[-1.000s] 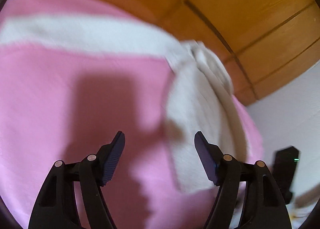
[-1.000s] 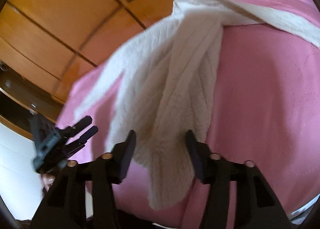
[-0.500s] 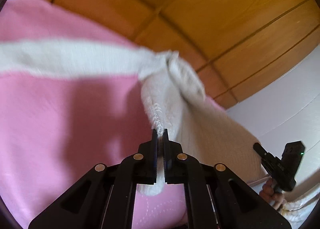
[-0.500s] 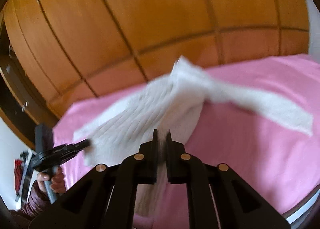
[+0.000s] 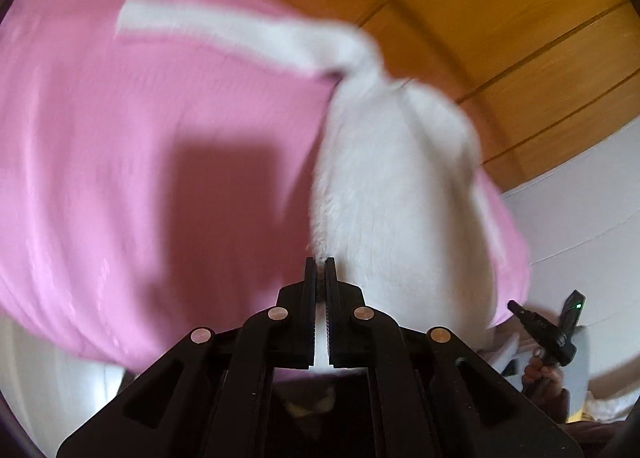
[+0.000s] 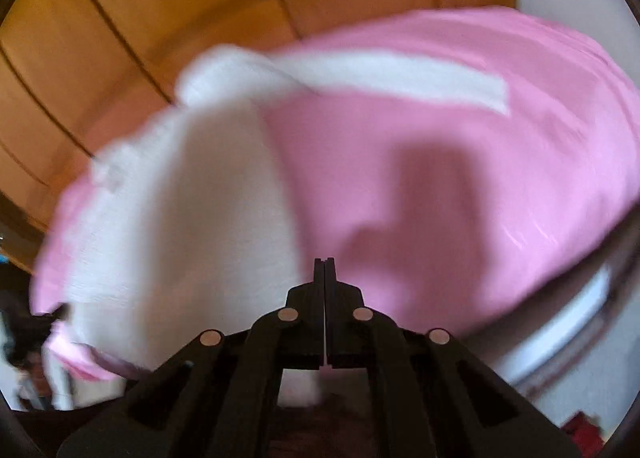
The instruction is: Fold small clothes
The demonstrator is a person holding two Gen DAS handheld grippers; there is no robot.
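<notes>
A small white knitted garment point(image 5: 400, 185) lies on a pink sheet point(image 5: 140, 137), with one long sleeve point(image 5: 224, 27) stretched out flat. My left gripper point(image 5: 319, 264) is shut on the garment's near edge. In the right wrist view the same garment point(image 6: 192, 209) spreads to the left and its sleeve point(image 6: 400, 79) runs right. My right gripper point(image 6: 324, 264) is shut on the garment's near edge, with white fabric showing between its fingers. Both views are motion blurred.
The pink sheet point(image 6: 460, 185) covers a bed backed by orange wooden panelling point(image 5: 500, 17). The right gripper, held in a hand, shows at the left wrist view's lower right point(image 5: 552, 330). A white wall point(image 5: 592, 209) stands at the right.
Both grippers went from open to shut on the garment's near edge. Since half a second ago both have pulled back and tilted, and the bed's near edge has come into view.
</notes>
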